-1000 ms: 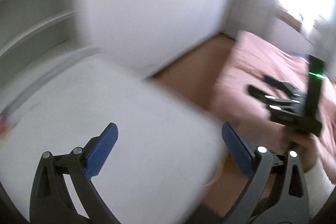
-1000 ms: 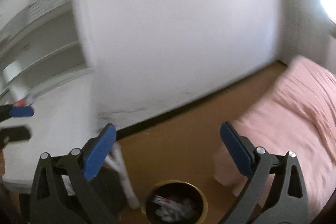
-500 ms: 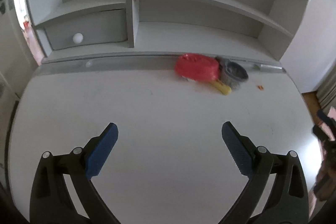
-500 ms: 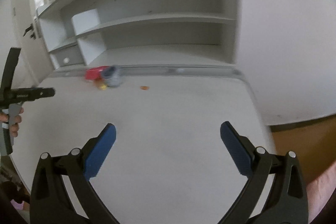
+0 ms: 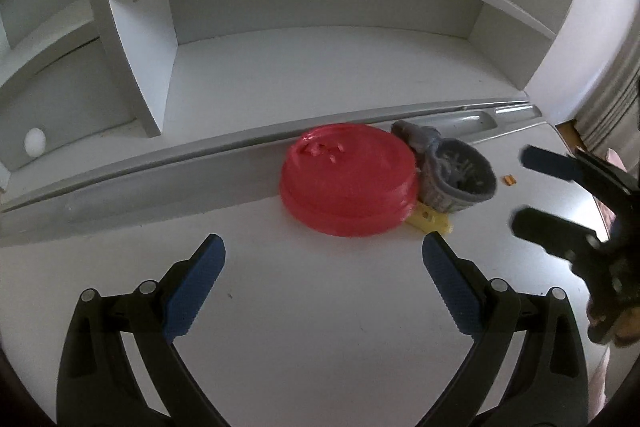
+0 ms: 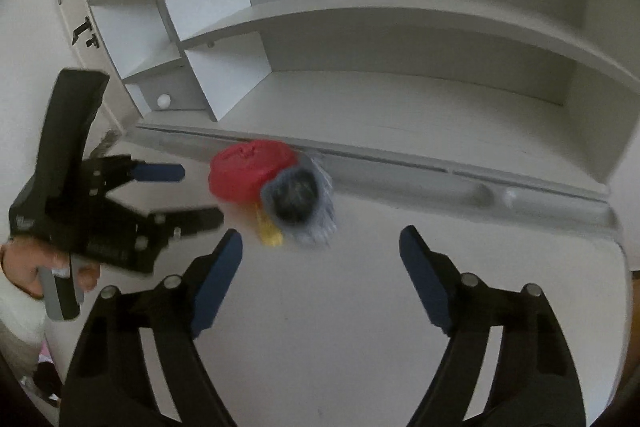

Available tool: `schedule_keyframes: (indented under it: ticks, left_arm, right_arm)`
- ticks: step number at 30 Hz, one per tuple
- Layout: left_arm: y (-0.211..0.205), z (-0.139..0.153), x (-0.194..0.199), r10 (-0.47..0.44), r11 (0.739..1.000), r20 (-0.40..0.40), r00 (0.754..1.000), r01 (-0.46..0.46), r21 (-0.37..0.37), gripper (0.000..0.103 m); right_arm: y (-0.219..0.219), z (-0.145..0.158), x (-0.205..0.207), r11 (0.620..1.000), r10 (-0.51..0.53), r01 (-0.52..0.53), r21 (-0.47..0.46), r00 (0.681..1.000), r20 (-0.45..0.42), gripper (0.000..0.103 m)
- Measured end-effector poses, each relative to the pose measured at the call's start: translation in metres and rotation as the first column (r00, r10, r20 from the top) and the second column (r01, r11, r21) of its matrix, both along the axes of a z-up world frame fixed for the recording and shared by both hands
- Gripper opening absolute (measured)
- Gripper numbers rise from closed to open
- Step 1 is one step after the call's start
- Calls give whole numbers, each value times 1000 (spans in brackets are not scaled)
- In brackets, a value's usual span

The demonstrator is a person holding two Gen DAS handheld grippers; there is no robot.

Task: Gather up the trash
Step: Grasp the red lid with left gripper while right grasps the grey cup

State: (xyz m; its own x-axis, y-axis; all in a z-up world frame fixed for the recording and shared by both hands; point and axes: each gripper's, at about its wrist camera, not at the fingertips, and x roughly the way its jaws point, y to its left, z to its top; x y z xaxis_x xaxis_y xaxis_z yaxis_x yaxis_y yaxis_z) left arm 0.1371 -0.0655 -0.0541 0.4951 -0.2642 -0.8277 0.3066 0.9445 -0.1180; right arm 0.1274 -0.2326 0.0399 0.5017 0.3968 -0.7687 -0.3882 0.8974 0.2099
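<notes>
A red plastic lid lies on the white desk against the back rail. A grey crumpled cup lies on its side right of it, over a yellow scrap. A tiny orange crumb lies further right. My left gripper is open and empty, just short of the lid. My right gripper is open and empty, just in front of the cup, the lid and the yellow scrap. Each gripper shows in the other's view, the right one and the left one.
White shelving with compartments rises behind the desk, with a small drawer knob at the left. A grooved rail runs along the desk's back. The desk's right edge is close.
Both grippers have swung from the room and floor onto the desk and moved in close to the trash pile. The lid and cup now look much larger.
</notes>
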Motion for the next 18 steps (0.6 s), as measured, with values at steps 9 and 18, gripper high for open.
schedule_keyframes:
  ticks: [9, 18]
  left_arm:
    - [3, -6, 19, -18, 1000, -15, 1000, 17, -17, 96]
    - [-22, -7, 41, -43, 998, -19, 999, 42, -38, 96]
  right_arm:
    - [15, -26, 34, 998, 40, -34, 61, 994, -106, 25]
    - [-32, -5, 6, 993, -57, 63, 103, 997, -53, 22]
